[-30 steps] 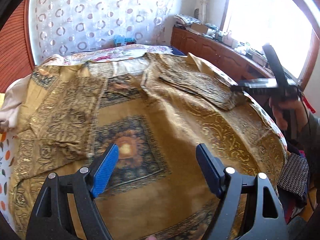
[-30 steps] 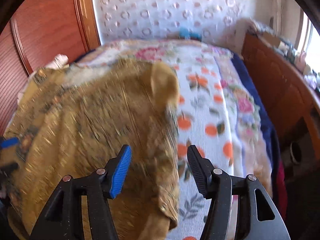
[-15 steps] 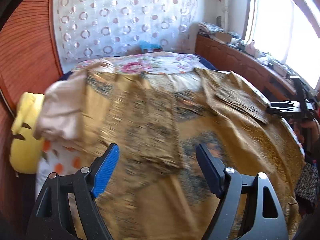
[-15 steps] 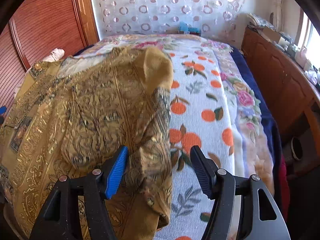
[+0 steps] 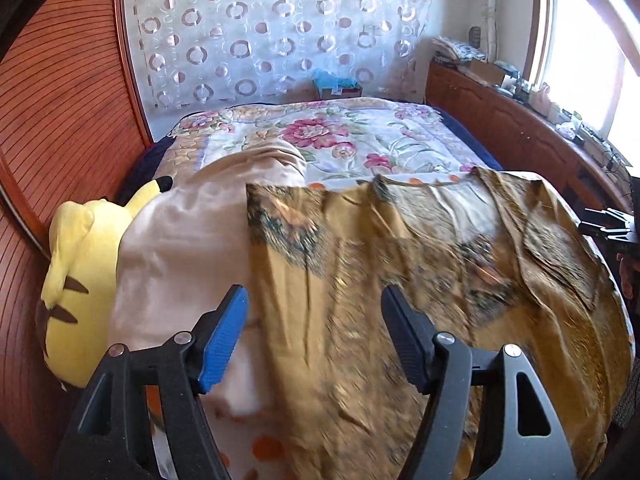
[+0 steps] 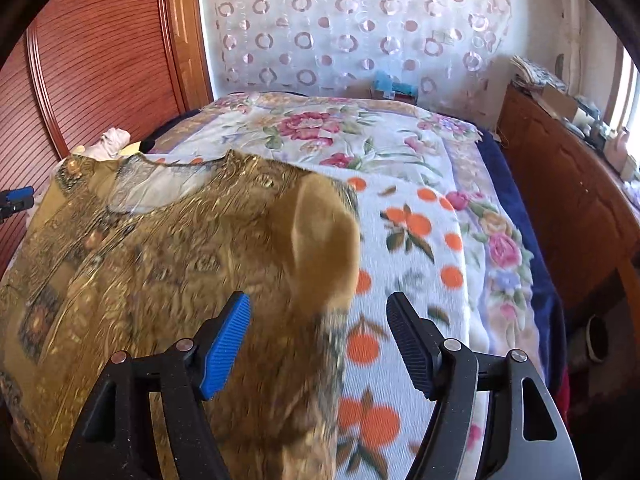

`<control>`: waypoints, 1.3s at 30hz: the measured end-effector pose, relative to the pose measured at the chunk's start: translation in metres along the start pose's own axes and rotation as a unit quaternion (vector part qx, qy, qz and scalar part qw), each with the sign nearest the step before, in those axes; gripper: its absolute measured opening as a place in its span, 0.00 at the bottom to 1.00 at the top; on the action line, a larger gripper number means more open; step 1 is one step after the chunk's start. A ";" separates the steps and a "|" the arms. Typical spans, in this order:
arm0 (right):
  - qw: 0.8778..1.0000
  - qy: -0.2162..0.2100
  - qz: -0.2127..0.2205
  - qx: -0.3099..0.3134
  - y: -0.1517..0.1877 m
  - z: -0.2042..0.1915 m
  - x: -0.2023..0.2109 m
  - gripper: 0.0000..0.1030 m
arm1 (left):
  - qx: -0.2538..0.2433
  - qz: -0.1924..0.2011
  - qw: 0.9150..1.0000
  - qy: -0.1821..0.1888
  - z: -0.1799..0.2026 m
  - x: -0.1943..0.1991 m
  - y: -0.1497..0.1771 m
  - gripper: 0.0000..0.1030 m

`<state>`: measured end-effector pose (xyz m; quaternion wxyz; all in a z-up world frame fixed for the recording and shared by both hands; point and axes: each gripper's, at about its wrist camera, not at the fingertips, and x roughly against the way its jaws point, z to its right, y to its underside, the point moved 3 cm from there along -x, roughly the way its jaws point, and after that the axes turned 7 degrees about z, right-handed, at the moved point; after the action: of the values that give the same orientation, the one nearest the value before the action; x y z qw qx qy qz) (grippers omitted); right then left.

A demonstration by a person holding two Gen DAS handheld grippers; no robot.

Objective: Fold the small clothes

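Observation:
A gold patterned garment [image 5: 400, 280] lies spread on the bed, its neckline toward the far side. My left gripper [image 5: 314, 340] is open and empty, hovering over the garment's left edge where it lies on a pale pink cloth [image 5: 180, 252]. In the right wrist view the same garment [image 6: 160, 260] fills the left half, with a sleeve folded over along its right edge [image 6: 324, 248]. My right gripper [image 6: 318, 344] is open and empty above that folded sleeve edge. The right gripper also shows at the far right of the left wrist view [image 5: 612, 228].
A yellow plush toy [image 5: 80, 272] lies at the bed's left by the wooden headboard [image 5: 60, 100]. The bed has a floral and orange-print blanket [image 6: 420, 240]. A wooden cabinet [image 6: 572, 208] runs along the right side under the window.
The left gripper has swung left, from over the garment's middle to its left edge by the plush toy. The right gripper has moved slightly forward over the folded sleeve. Both stay open.

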<state>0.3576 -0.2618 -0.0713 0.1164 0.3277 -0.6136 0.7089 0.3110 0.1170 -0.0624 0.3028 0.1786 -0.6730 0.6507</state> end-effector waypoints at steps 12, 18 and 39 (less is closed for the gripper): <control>1.000 -0.007 -0.029 0.007 -0.031 0.021 -0.068 0.70 | -0.017 -0.024 1.000 0.012 -0.016 -0.043 -0.019 0.60; 0.999 -0.013 -0.047 0.003 -0.037 0.026 -0.090 0.70 | -0.023 -0.029 0.999 0.011 -0.019 -0.054 -0.022 0.60; 0.999 -0.027 -0.039 0.022 -0.043 0.016 -0.098 0.63 | -0.053 -0.009 0.998 0.013 -0.005 -0.046 -0.028 0.31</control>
<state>0.4616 -0.2437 -0.0962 0.1201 0.3724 -0.5878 0.7081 0.3645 0.1128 -0.0701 0.3266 0.1599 -0.7010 0.6135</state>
